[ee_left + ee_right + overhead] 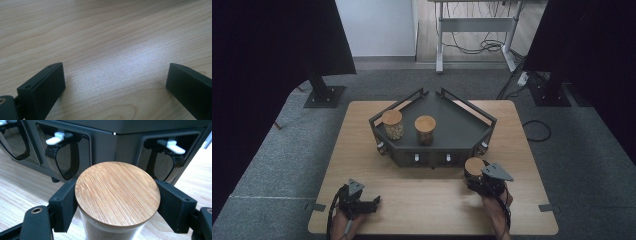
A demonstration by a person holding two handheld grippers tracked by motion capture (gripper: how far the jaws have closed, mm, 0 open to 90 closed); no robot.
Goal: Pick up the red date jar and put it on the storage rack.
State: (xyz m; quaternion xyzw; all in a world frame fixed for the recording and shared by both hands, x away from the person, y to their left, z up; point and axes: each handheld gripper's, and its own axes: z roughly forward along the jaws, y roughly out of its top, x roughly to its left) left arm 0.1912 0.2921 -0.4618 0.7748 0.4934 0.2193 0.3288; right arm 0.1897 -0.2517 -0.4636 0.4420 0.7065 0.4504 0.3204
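A glass jar with a round bamboo lid [117,195] stands on the wooden table just in front of the dark grey tray [462,131]. My right gripper [117,203] is shut on it, one black jaw pressed against each side below the lid. From above, this jar [474,165] sits at the tray's front right corner with the right gripper [475,175] behind it. Two more lidded jars stand on the tray, one with pale contents [392,124] and one brown [425,129]. My left gripper [115,82] rests open over bare table, at the front left [373,202].
The tray's front wall carries several dark loop-shaped hooks with white clips [57,138]. Bare tabletop [427,200] lies between my hands. Beyond the table are black stand bases [324,95], a desk frame [439,45] and cables on grey carpet.
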